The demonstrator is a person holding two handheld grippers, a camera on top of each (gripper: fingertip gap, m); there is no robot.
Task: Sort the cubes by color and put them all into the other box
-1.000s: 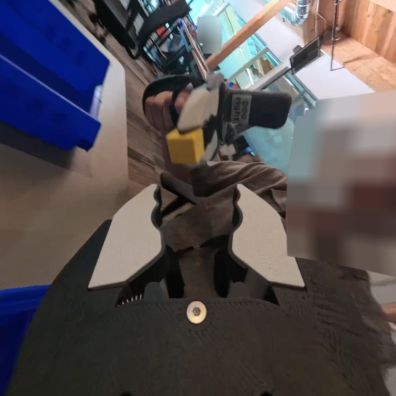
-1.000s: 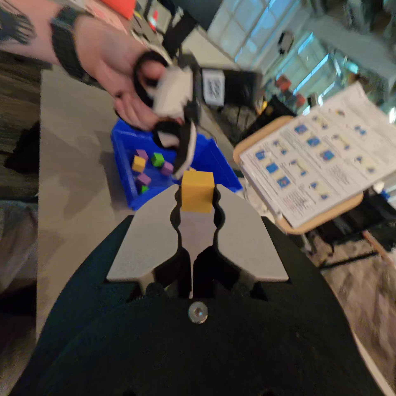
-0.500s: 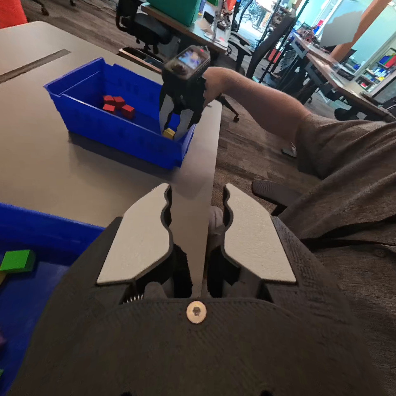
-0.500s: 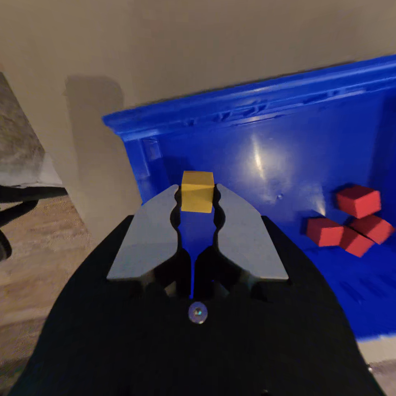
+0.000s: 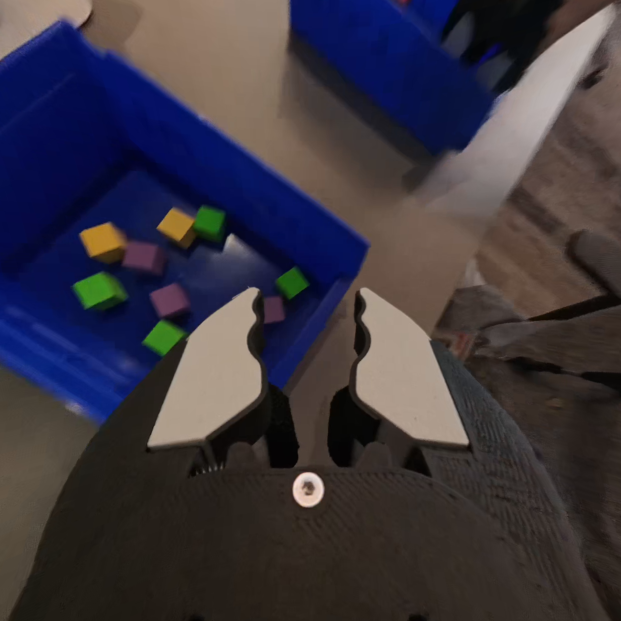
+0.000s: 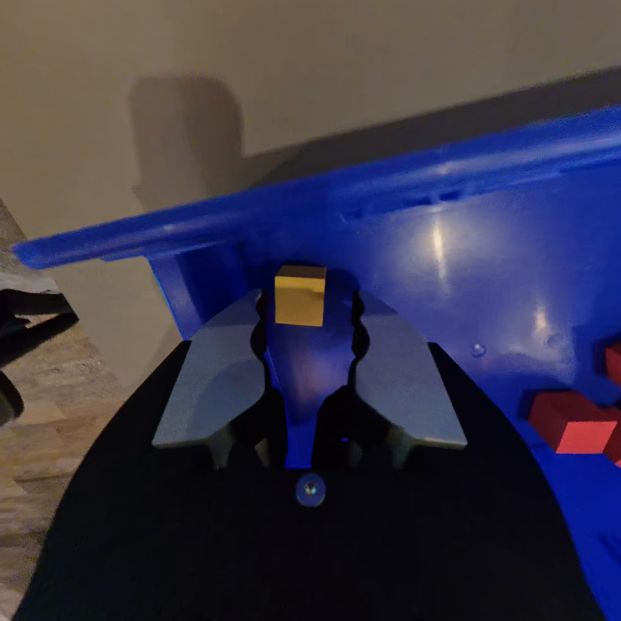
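Now the right gripper (image 6: 307, 299) has let go: half a second ago its two grey fingers squeezed the yellow block (image 6: 299, 297), and now they stand wide apart with gaps on both sides of it. The block sits between the fingertips, just past them, touching neither, down in the corner of a blue bin (image 6: 437, 215). I cannot tell if it rests on the floor of the bin or leans on the wall. Farther right in the same bin lie red blocks (image 6: 578, 426), well apart from the yellow one. The left gripper (image 5: 307, 299) has turned too: before, it looked across the grey table (image 5: 218, 67) at the other gripper, and now it looks down at a nearer blue bin (image 5: 302, 353). Its fingers are spread apart and hold nothing. Its tips hang over the near corner of that bin. A purple block (image 5: 274, 309) lies just beside the left fingertip, a green block (image 5: 291, 282) a bit past it. More green, purple and yellow blocks lie farther in. The far bin (image 5: 386, 67) is blurry.
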